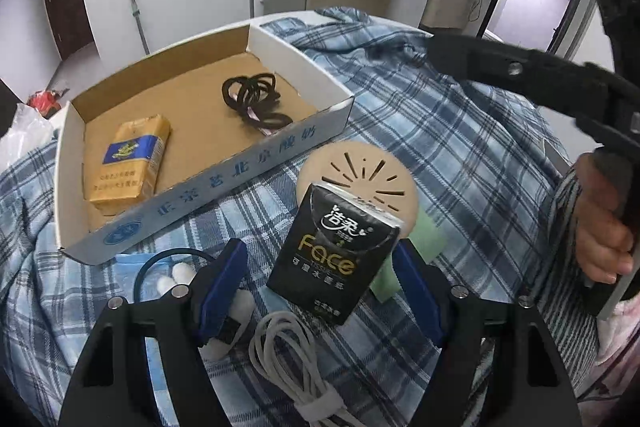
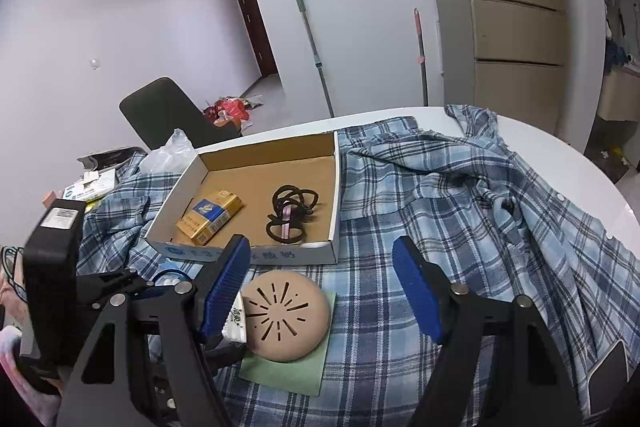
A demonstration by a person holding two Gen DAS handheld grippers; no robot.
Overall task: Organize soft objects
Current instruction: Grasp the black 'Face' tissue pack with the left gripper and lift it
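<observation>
Closest in, the left gripper (image 1: 320, 287) straddles a black tissue pack (image 1: 334, 255) that stands upright on the plaid cloth (image 1: 440, 155); its blue pads (image 1: 224, 279) sit apart from the pack's sides, so the jaws are spread and pinch nothing. A coiled white cable (image 1: 288, 359) lies at six o'clock from the pack, and cotton balls (image 1: 172, 275) sit at nine o'clock. Just beyond, at twelve o'clock, a round tan slotted disc (image 1: 360, 175) rests on a green pad (image 1: 424, 235). The right gripper (image 2: 322, 291) hangs above the cloth beside that disc, jaws spread wide and empty. Farther off, at eleven o'clock, an open cardboard box (image 1: 280, 147) holds a yellow pack (image 1: 128, 163) and a tangle of black hair ties (image 1: 256, 99). Past the table, mop handles (image 2: 312, 43) lean against the white wall.
</observation>
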